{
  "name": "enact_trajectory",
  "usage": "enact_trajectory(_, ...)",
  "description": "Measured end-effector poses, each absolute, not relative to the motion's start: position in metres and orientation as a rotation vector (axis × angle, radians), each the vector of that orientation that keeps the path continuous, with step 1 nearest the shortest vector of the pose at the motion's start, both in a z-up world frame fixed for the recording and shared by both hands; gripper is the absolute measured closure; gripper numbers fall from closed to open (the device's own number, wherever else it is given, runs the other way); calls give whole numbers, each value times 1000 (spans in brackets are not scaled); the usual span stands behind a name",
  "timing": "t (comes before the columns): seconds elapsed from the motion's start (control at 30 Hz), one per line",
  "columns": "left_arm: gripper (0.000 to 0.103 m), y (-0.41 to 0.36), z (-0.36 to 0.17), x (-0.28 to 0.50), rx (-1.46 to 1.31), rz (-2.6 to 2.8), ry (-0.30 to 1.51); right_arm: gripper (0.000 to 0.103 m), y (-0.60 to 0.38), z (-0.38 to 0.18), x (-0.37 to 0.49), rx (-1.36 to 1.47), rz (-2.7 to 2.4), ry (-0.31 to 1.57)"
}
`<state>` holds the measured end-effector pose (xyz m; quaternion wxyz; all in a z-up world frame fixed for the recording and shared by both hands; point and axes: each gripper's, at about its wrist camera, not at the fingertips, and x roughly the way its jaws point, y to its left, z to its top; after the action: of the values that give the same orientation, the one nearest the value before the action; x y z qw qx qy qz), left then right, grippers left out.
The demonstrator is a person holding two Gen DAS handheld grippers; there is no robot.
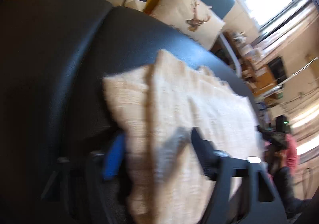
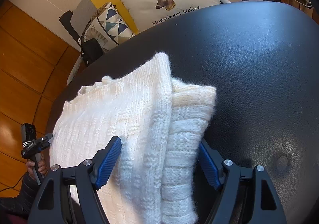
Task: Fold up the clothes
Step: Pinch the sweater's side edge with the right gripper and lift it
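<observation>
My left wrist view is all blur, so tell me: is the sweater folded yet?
Observer: Yes. The right wrist view shows the white knit sweater folded in layers on the black leather surface.
Operator: Where are the right tongs?
Observer: The right tongs straddle the fold's near end, jaws wide, a blue pad at each side.
Operator: And my left tongs?
Observer: The left tongs sit at the sweater's left edge, held by a hand.

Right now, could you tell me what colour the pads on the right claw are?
Blue, ribbed pads, on a black frame; the right wrist view shows them best, either side of the white knitted sweater.
</observation>
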<state>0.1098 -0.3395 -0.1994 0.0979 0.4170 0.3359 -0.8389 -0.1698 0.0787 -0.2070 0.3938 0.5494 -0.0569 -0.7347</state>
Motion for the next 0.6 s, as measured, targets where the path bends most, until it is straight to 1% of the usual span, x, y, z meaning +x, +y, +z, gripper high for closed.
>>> enact_trajectory(0.03, 72, -339, -199, 110, 1233, -2477, 980, 25, 75, -206, -167, 1380, -1874, -97)
enact_trajectory(0.07, 74, -338, -199, 109, 1233, -2470, 966, 27, 72, -205, -164, 1367, -1885, -50)
enact_trajectory(0.1, 78, -338, -199, 109, 1232, -2464, 952, 29, 69, -204, -161, 1357, -1903, -5)
enact_trajectory(0.17, 81, -336, -198, 108, 1228, -2453, 921, 39, 63, -200, -155, 1335, -1935, 86)
enact_trajectory(0.2, 83, -333, -196, 108, 1216, -2452, 893, 56, 59, -199, -152, 1324, -1951, 132)
enact_trajectory(0.23, 85, -329, -193, 107, 1200, -2456, 862, 70, 56, -197, -150, 1312, -1965, 170)
enact_trajectory(0.3, 86, -321, -187, 106, 1164, -2470, 795, 81, 52, -193, -145, 1288, -1991, 217)
enact_trajectory(0.33, 86, -317, -184, 106, 1143, -2477, 768, 83, 50, -192, -143, 1280, -2000, 240)
enact_trajectory(0.43, 87, -309, -176, 105, 1077, -2493, 721, 85, 49, -190, -142, 1273, -2009, 244)
enact_trajectory(0.6, 87, -297, -161, 107, 975, -2530, 658, 85, 53, -188, -142, 1268, -2007, 208)
